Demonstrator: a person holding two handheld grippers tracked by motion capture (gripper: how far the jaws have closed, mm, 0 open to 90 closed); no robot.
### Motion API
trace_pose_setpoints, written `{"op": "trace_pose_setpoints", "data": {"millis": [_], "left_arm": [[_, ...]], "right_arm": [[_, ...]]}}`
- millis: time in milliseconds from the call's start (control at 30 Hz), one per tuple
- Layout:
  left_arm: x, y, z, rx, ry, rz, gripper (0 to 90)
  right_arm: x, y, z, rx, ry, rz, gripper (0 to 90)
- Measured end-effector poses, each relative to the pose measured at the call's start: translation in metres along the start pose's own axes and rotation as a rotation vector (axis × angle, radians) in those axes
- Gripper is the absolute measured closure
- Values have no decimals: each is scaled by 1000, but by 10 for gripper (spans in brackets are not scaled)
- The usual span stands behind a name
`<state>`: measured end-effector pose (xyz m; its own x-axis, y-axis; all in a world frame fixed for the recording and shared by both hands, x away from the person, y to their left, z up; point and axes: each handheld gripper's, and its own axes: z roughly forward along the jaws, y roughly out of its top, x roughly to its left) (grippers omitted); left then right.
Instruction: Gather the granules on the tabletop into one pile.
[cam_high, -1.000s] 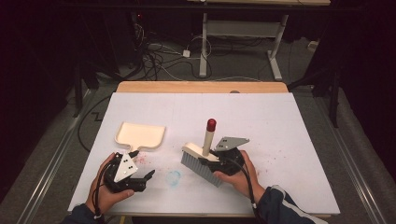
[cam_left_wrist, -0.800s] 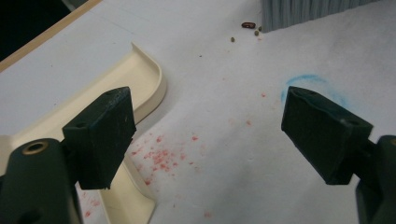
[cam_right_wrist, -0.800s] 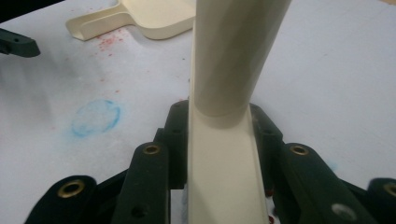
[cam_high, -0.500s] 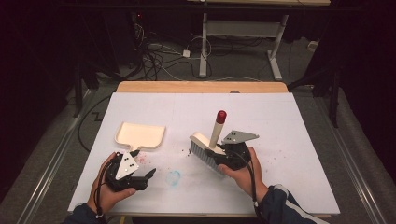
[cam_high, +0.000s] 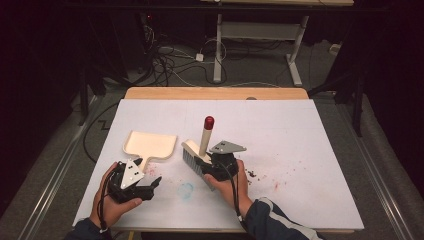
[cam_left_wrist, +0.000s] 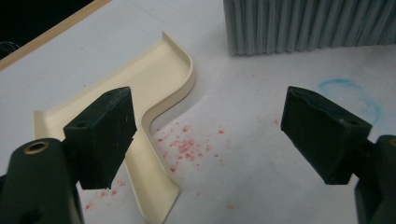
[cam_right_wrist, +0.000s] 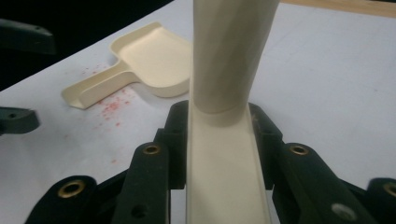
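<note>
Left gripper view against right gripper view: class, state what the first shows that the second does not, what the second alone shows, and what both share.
Left gripper view alone: the brush's grey bristles standing on the table, a faint blue ring, and the left gripper with its jaws wide apart around nothing.

Right gripper view alone: the right gripper shut on the brush handle.

Both share: the cream dustpan lying on the white table, with red crumbs beside its handle.

Blue ring (cam_high: 185, 190) — red specks (cam_left_wrist: 189, 145)
</note>
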<state>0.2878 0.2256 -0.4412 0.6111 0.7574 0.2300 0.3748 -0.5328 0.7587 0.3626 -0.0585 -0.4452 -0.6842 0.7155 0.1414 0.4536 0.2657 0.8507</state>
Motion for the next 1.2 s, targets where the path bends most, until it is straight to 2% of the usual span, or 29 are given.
{"op": "trace_pose_setpoints", "data": {"millis": [133, 367, 500, 600, 767, 967, 1133, 1200], "left_arm": [[-1, 0, 0, 5, 5, 16, 173], [-6, 2, 3, 36, -12, 43, 173], [-9, 2, 6, 59, -29, 46, 174], [-10, 2, 8, 70, -38, 58, 173], [-12, 3, 11, 80, -52, 65, 173], [-13, 3, 13, 86, -56, 75, 173], [-10, 3, 11, 66, -61, 57, 170], [-10, 3, 10, 58, -58, 63, 170]], "right_arm": [[-16, -4, -4, 17, -45, 30, 665], [-34, -12, -26, 41, -46, 78, 665], [-42, -12, -44, 27, -86, 72, 668], [-50, -14, -50, 32, -83, 101, 668], [-52, -14, -58, 24, -96, 95, 669], [-51, -8, -71, -4, -67, 89, 669], [-52, 1, -95, -55, -52, 40, 669], [-56, 3, -106, -62, -55, 19, 668]]}}
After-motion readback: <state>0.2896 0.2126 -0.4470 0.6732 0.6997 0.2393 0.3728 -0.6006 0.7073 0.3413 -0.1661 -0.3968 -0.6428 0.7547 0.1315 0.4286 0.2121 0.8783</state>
